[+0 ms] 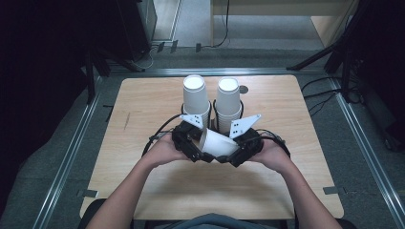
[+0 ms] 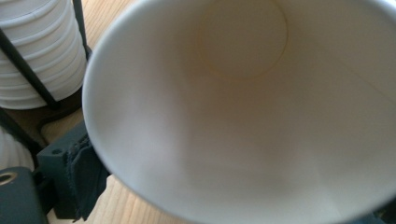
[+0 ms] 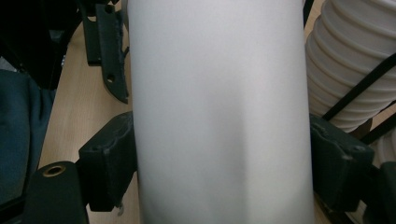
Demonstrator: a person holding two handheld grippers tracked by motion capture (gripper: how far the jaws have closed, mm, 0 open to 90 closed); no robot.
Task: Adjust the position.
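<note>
R gripper (image 3: 219, 154) clamps cup (image 3: 219, 107) sides; L gripper (image 1: 191, 143) state unclear, L view: cup inside.

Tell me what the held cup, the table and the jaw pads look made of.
Cup: likely paper, matte white, with a pressed round bottom disc and a faint side seam seen in the left gripper view. Table: wood or wood-look laminate, pale with straight grain, low sheen; which one I can't tell. Jaw pads: black, dull, slightly rough and scuffed at the edges, probably rubber or foam over plastic.
</note>
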